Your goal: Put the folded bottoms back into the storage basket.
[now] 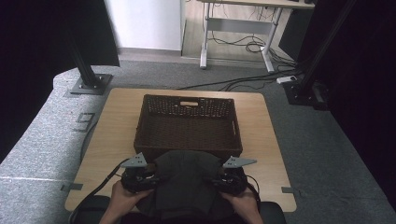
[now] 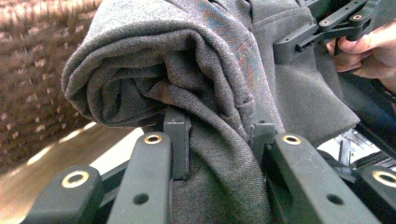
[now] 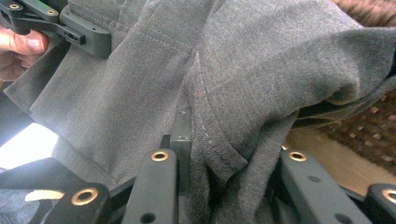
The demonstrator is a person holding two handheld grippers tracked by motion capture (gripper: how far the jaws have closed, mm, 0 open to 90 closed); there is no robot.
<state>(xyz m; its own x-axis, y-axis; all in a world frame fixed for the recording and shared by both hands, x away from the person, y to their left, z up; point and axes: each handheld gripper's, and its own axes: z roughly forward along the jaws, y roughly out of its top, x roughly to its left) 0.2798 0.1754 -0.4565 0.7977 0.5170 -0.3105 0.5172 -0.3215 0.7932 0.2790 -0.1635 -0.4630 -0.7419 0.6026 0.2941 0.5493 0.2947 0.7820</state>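
Left gripper view has the left gripper [image 2: 217,140] pinching a thick fold of the dark grey woven-cloth garment [image 2: 187,70]: its two black jaws are pressed in on the fabric from either side, and the cloth bulges above them in a rolled bundle. At two o'clock of that view the right gripper [image 2: 322,32] shows against the same cloth, with a hand's fingertips [image 2: 359,46] behind it. At nine o'clock lies the dark brown rectangular wicker basket [image 2: 28,70], with the light wooden table top [image 2: 42,172] under it at seven o'clock.

Right gripper view tells the same of the other side: the jaws are clamped on a seamed fold of the garment, which spreads up and across from them. At eleven o'clock the left gripper's black frame sits on the cloth. At four o'clock a strip of table and a corner of the basket appear.

High view places the garment at six o'clock on the table, draped between the two grippers and lying just against the basket's near wall. The left gripper sits at the garment's nine o'clock and the right at its three o'clock, each held by a hand at the table's near edge. The basket stands in the middle of the table, at twelve o'clock from the garment.
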